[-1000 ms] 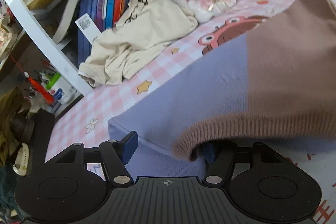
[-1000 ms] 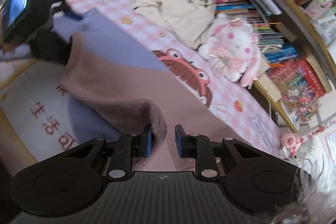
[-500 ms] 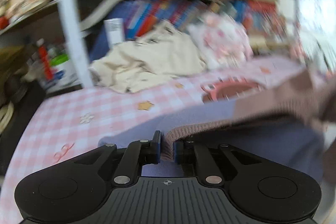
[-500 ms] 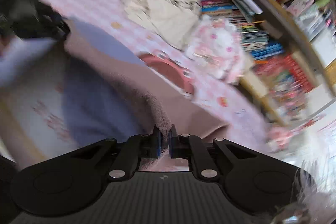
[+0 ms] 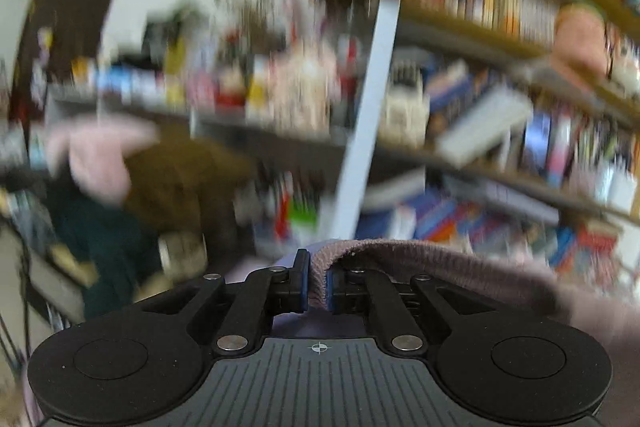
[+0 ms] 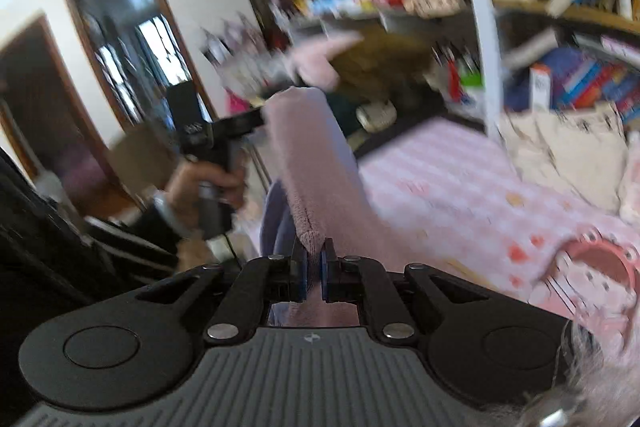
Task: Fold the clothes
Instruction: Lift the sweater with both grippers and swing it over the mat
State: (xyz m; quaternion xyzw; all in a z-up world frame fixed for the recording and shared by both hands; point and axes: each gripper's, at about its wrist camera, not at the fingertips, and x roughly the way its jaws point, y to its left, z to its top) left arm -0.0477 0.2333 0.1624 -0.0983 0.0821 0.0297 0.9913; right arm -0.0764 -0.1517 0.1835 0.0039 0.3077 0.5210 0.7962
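Note:
A knitted sweater, mauve-brown and lavender, hangs in the air between my two grippers. My left gripper [image 5: 317, 283] is shut on its ribbed mauve hem [image 5: 400, 259]. My right gripper [image 6: 314, 269] is shut on another part of the same hem [image 6: 312, 187], which stretches up and away to the left gripper [image 6: 240, 123] seen at mid-left in the right wrist view. The lavender part [image 6: 276, 215] hangs below the hem. The left wrist view is heavily blurred.
A pink checked bed cover [image 6: 440, 179] lies below to the right, with a cream garment [image 6: 572, 147] at its far edge. Bookshelves [image 5: 500, 107] with a white post [image 5: 364, 131] stand behind. The person's hand [image 6: 200, 187] holds the left gripper's handle.
Both grippers closed on the sweater's hem and lifted it off the bed. Both views have swung upward from the bed to the shelves and room.

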